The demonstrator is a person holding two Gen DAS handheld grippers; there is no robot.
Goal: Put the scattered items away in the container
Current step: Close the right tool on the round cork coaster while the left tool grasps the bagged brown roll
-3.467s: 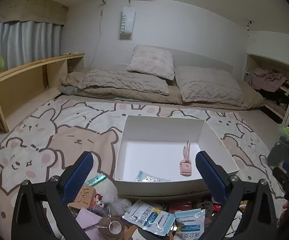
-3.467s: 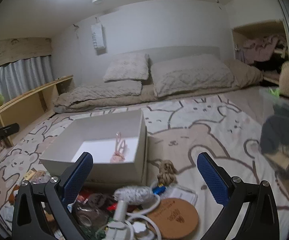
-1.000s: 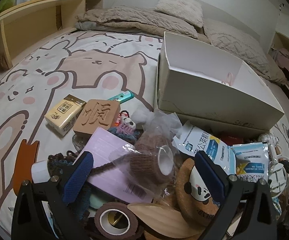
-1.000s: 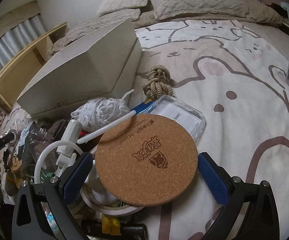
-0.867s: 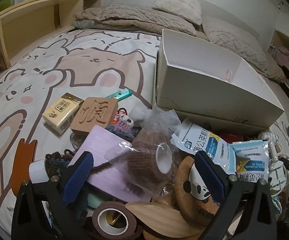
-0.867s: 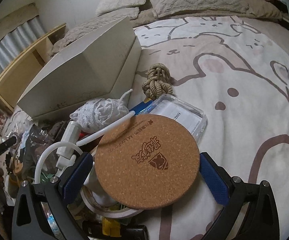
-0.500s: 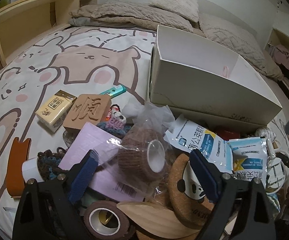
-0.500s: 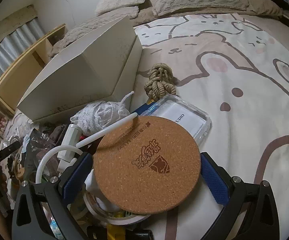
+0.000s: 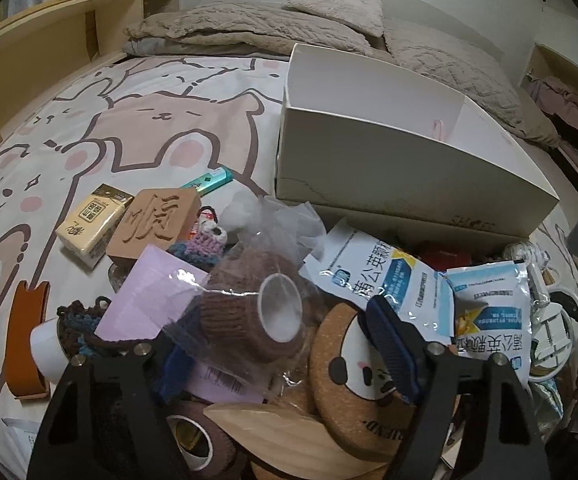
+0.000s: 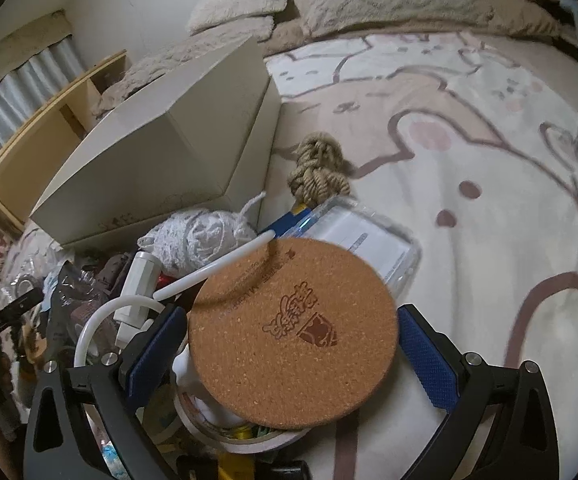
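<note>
A brown bandage roll [image 9: 249, 316] in a clear bag lies on top of the clutter. My left gripper [image 9: 277, 332] straddles it with its jaws closing. The right pad [image 9: 389, 344] still stands clear of the roll, and the bag partly hides the left pad. Behind the pile the white box [image 9: 369, 168] stands open, with a pink tag inside. My right gripper [image 10: 291, 316] is wide open around a round cork coaster [image 10: 293, 332], whose edges lie close to both pads. In this view the box [image 10: 161, 160] shows at the upper left.
A tissue pack [image 9: 89, 224], a carved wooden block [image 9: 153, 224], a purple card [image 9: 157, 300], medicine sachets [image 9: 381, 276] and a panda coaster [image 9: 353, 368] crowd the left gripper. A rope knot [image 10: 321, 168], white yarn [image 10: 197, 240] and a clear case [image 10: 369, 240] lie beyond the cork coaster.
The left gripper's jaws have narrowed around the bagged bandage roll. The right gripper has stayed wide open over the cork coaster.
</note>
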